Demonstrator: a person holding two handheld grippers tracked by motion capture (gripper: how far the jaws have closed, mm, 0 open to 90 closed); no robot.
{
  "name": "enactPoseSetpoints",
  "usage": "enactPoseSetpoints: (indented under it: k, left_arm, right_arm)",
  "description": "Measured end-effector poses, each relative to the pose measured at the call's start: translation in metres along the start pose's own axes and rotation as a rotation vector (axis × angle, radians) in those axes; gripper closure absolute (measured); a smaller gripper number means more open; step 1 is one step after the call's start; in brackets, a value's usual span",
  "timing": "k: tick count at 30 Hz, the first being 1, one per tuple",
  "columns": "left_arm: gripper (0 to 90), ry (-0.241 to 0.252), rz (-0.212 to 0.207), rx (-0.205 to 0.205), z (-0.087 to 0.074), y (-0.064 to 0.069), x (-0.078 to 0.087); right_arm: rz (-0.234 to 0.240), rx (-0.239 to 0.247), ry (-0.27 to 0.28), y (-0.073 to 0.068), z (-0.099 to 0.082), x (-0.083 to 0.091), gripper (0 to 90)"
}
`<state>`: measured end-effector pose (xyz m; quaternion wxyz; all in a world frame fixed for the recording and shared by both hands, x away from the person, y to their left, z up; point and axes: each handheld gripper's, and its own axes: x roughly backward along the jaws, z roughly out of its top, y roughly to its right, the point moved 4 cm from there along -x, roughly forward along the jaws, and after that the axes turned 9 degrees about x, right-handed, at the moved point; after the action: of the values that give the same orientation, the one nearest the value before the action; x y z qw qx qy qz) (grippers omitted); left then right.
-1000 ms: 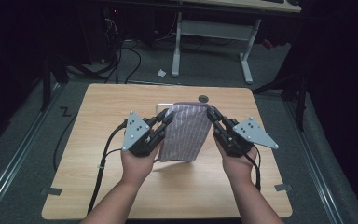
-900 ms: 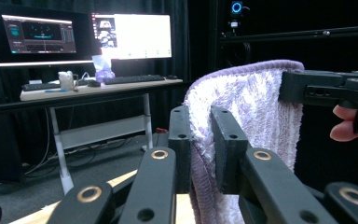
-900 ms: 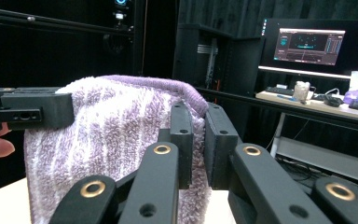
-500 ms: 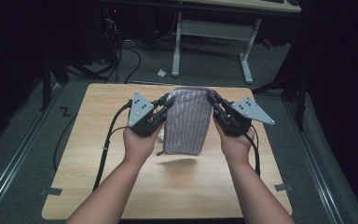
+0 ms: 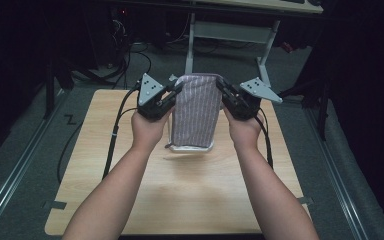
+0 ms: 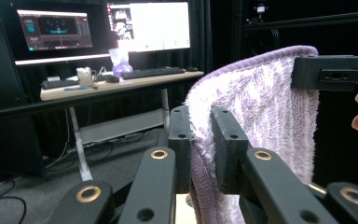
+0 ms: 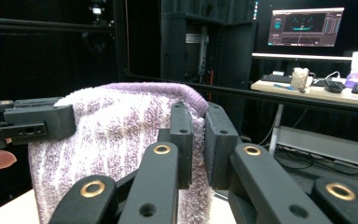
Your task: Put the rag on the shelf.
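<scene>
A purple and white striped towel (image 5: pixel 196 111) hangs folded over in the air above the wooden table (image 5: pixel 180 190). Its lower end rests on or just above the tabletop. My left gripper (image 5: pixel 174 92) is shut on the towel's upper left edge, and my right gripper (image 5: pixel 222 89) is shut on its upper right edge. In the left gripper view the fluffy towel (image 6: pixel 261 126) is pinched between the black jaws of the left gripper (image 6: pixel 201 140), with the other gripper at the right. The right gripper view shows the right gripper (image 7: pixel 199 140) clamped on the towel (image 7: pixel 116 140).
A desk with monitors (image 6: pixel 102 25), a keyboard and small items stands beyond the table. A white-legged desk frame (image 5: pixel 230 35) and cables lie on the floor behind. Both forearms reach in over the near half of the table.
Both grippers have lifted the towel higher and farther from the person. It now hangs more upright, where earlier it lay lower over the table.
</scene>
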<state>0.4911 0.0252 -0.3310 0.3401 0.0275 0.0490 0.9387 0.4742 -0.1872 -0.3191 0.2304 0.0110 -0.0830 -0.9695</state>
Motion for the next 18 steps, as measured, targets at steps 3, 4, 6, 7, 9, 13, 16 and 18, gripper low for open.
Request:
enactPoseSetpoints:
  k: [3,4,6,7,9,13,16,18]
  left_arm:
    - [79.1,-0.003,0.019,0.002,0.003,-0.007,-0.011]
    - [79.1,-0.008,0.022,0.007,0.003,-0.009,-0.014]
    - [78.9,-0.016,0.032,0.016,0.003,-0.014,-0.021]
    - [78.9,-0.027,0.037,0.016,0.002,-0.016,-0.025]
    - [78.8,-0.041,0.049,0.013,0.0,-0.02,-0.032]
    - [78.8,-0.067,0.064,0.041,-0.003,-0.029,-0.043]
    - [78.7,-0.127,0.09,0.05,-0.011,-0.039,-0.053]
    - [78.6,-0.166,0.091,0.077,-0.019,-0.046,-0.058]
  right_arm:
    - [-0.004,0.002,-0.012,0.006,-0.002,-0.013,83.8]
    - [-0.006,0.003,-0.019,0.009,-0.003,-0.018,83.9]
    - [-0.009,0.003,-0.034,0.013,-0.005,-0.026,83.8]
    - [-0.011,0.007,-0.045,0.016,-0.007,-0.031,83.7]
    - [-0.013,0.019,-0.061,0.02,-0.009,-0.039,83.7]
    - [-0.013,0.038,-0.104,0.028,-0.014,-0.056,83.6]
    - [0.005,0.015,-0.127,0.032,-0.022,-0.067,83.5]
    - [0.004,0.022,-0.166,0.031,-0.03,-0.075,83.5]
